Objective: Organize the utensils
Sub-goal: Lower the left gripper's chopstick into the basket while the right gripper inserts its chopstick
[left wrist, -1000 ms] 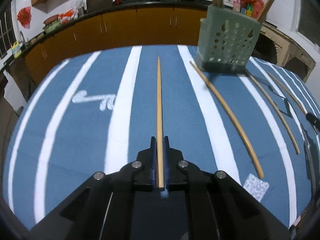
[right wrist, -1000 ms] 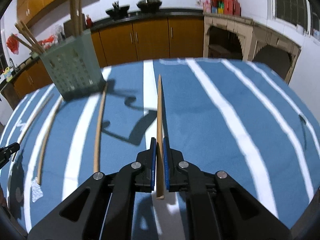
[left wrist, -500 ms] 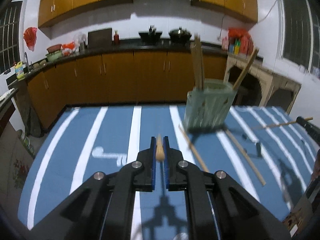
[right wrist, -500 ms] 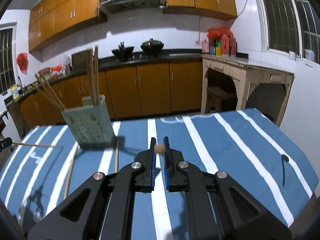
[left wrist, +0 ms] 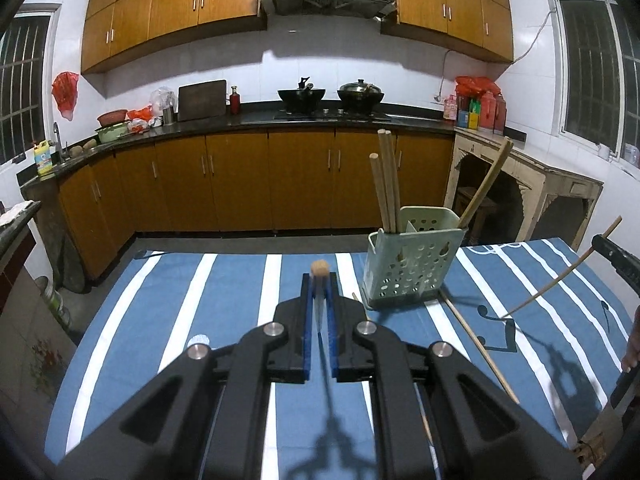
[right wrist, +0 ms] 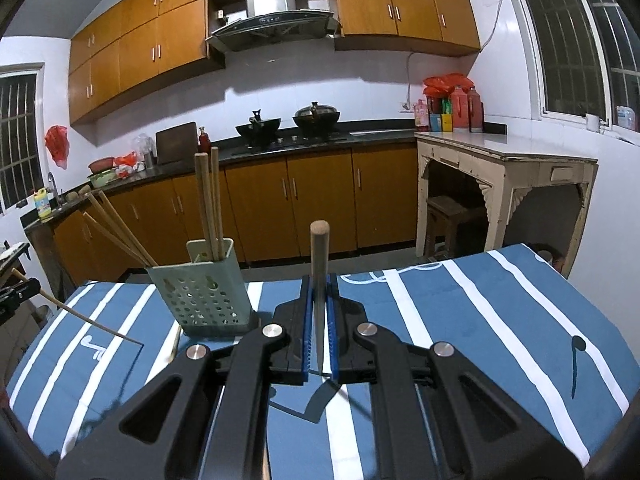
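Observation:
My left gripper [left wrist: 319,280] is shut on a wooden chopstick [left wrist: 319,269], seen end-on and lifted off the table. My right gripper [right wrist: 319,282] is shut on another chopstick [right wrist: 319,256] that tilts upward. A pale green perforated holder [left wrist: 412,264] stands on the blue striped tablecloth [left wrist: 224,296], ahead and right of the left gripper; it holds several chopsticks. In the right wrist view the holder [right wrist: 200,292] stands ahead to the left. One chopstick [left wrist: 476,340] lies on the cloth beside the holder.
Brown kitchen cabinets [left wrist: 240,184] and a dark counter with woks run behind the table. A pale side table [right wrist: 504,184] stands at the right. The right gripper and its chopstick [left wrist: 560,276] show at the left view's right edge.
Both grippers have lifted their chopsticks off the cloth and tipped them up, so the views rose from the table to the kitchen. The right chopstick now points higher.

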{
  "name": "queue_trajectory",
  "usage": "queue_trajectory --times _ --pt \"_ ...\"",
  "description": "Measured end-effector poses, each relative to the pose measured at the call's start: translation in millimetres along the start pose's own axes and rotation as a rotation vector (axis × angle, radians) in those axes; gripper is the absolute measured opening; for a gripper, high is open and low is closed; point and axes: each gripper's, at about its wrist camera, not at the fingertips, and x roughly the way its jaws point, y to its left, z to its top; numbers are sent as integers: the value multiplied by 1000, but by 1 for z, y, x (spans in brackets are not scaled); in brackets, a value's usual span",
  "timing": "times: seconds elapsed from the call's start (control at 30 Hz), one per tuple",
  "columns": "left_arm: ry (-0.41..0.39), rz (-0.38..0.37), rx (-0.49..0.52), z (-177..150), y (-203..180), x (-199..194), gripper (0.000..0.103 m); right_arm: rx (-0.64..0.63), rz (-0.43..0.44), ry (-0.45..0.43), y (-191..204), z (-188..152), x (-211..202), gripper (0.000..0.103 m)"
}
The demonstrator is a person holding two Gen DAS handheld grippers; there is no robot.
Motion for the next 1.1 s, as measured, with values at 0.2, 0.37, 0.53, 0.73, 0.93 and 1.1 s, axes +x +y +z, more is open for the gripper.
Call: queue_trajectory --times 0.2,0.37,0.53,0.73,0.93,1.1 --pt "-12 12 -1 4 2 -1 8 -9 13 -7 6 6 -3 7" --pt "-25 29 6 7 1 -4 8 -15 23 -11 11 10 -5 7" --pt "-48 34 17 10 -2 -9 8 -26 39 -16 17 17 -7 7" --pt "-70 10 25 21 -8 -20 8 -33 78 -26 24 30 -14 7" --pt "-100 -46 14 42 -15 -38 8 -19 165 -43 35 52 -27 7" --pt "-153 -91 18 68 -30 -55 8 -28 235 -102 49 79 -45 7"
